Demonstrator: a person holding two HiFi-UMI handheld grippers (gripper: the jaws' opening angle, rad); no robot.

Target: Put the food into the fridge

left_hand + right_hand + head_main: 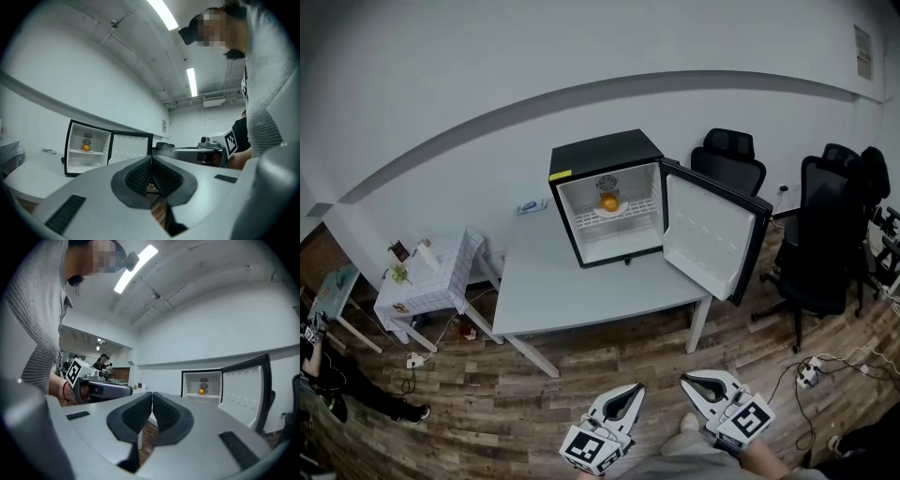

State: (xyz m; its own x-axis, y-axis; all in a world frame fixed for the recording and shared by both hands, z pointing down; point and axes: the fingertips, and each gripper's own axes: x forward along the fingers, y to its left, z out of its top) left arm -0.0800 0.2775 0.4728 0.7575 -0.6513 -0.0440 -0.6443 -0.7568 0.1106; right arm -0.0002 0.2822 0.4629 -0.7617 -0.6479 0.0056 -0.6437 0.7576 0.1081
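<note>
A small black fridge [581, 159] stands on the grey table [553, 291] with its door [712, 234] swung open to the right. On its wire shelf an orange fruit [608, 202] rests on a white plate [619, 212]; the same fruit [86, 148] [202, 391] shows in both gripper views. My left gripper [624, 397] and right gripper [693, 383] hover low at the bottom of the head view, well short of the table. Both are shut with nothing between the pads. From the left gripper view the right gripper [206, 152] appears beside it.
A small white side table [427, 277] with a few items stands left of the grey table. Black office chairs [825, 234] crowd the right side, with cables and a power strip [809, 375] on the wooden floor. A person's legs [337, 384] lie at the far left.
</note>
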